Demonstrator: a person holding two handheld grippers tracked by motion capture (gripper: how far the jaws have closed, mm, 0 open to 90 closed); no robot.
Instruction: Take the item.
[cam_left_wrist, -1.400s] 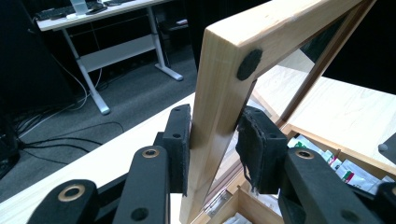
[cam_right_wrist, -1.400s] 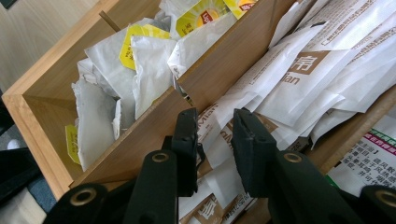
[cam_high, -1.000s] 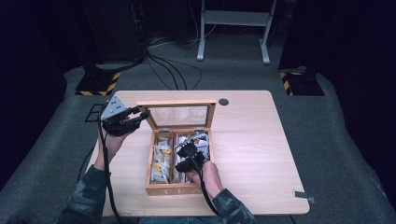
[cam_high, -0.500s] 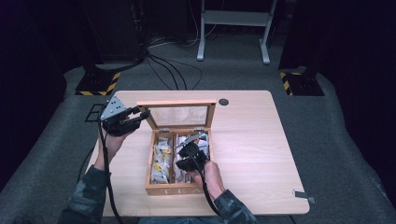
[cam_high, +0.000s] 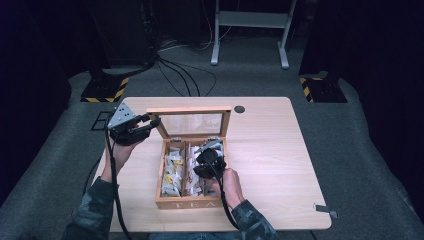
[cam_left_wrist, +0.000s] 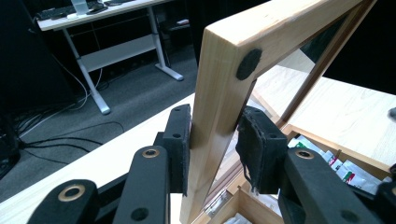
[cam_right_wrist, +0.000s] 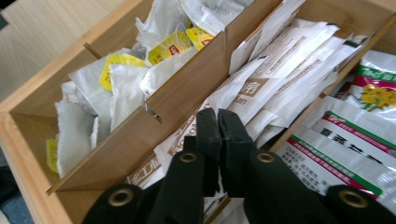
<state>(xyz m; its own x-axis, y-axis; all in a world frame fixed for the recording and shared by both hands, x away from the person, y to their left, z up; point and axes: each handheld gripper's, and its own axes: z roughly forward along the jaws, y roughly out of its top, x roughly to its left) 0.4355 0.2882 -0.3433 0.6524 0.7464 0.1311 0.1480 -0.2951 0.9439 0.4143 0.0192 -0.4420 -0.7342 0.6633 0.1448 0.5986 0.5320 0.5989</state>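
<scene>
Reading "TEA" on the front wall of the wooden box (cam_high: 187, 202), which sits mid-surface (cam_high: 270, 150) with its glass-paned lid (cam_high: 192, 122) standing open at the box's 12 o'clock edge.

Left gripper (cam_left_wrist: 215, 140): jaws apart, straddling the lid's wooden frame at its outer corner; left pad touches the wood, right pad looks just off it or barely touching, can't tell. In the high view this gripper (cam_high: 145, 124) sits at the lid's 9 o'clock end. A round dark felt dot (cam_left_wrist: 248, 63) sits on the frame corner.

Right gripper (cam_right_wrist: 218, 140): jaws pressed together, tips down in the box's middle compartment among white sachets (cam_right_wrist: 280, 65); whether a sachet is pinched between them I can't tell. High view puts it (cam_high: 207, 162) over the box's right half.

Labels, right gripper view: white sachets carry brown print, partly readable "an" plus Chinese characters. At 3 o'clock of the jaws, packets (cam_right_wrist: 345, 140) with green and red bands, small unreadable text, one with yellow flowers. At 10 o'clock, past the wooden divider (cam_right_wrist: 154, 112), paper tea bags with yellow tags (cam_right_wrist: 168, 46), logo too small to read.
</scene>
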